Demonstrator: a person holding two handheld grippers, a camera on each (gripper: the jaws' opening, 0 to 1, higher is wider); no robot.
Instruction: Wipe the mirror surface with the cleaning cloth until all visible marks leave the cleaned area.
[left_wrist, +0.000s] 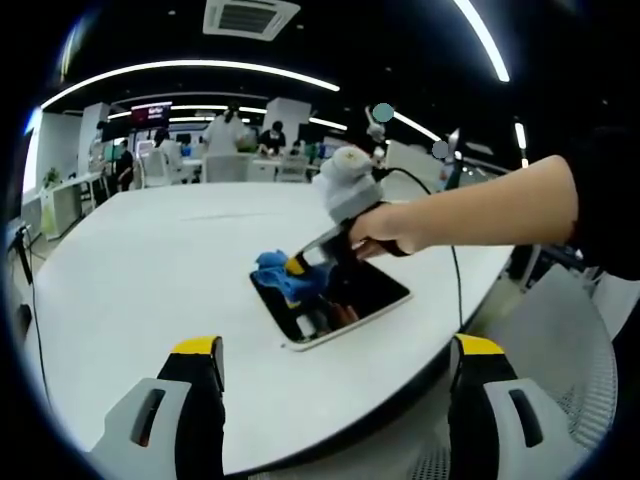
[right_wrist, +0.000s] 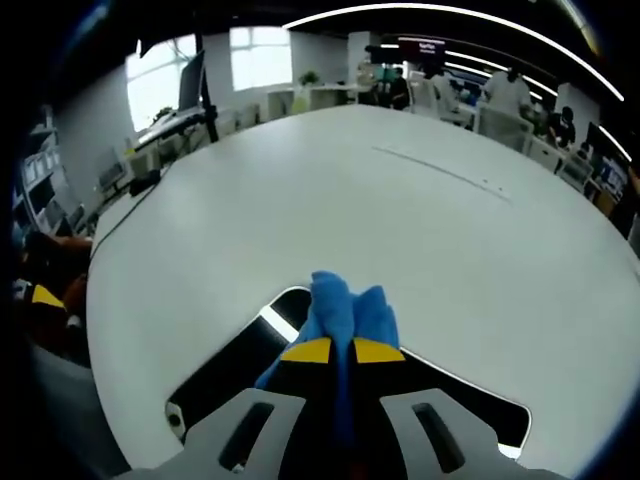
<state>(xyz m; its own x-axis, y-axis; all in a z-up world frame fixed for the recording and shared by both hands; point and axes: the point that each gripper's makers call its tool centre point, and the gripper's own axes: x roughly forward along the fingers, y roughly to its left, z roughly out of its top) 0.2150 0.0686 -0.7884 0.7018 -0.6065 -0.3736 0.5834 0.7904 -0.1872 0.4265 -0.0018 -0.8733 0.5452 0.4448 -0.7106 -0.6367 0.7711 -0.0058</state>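
A dark mirror with a white frame lies flat on the white table, near its edge. A blue cleaning cloth is bunched on the mirror's far corner. My right gripper, held by a hand, reaches in from the right and is shut on the cloth, pressing it down. In the right gripper view the yellow-tipped jaws pinch the cloth over the mirror. My left gripper hovers wide open before the table edge, with nothing between its jaws.
The table stretches far beyond the mirror. A cable hangs from the right gripper over the table edge. A mesh chair stands at the right. Desks and people fill the background.
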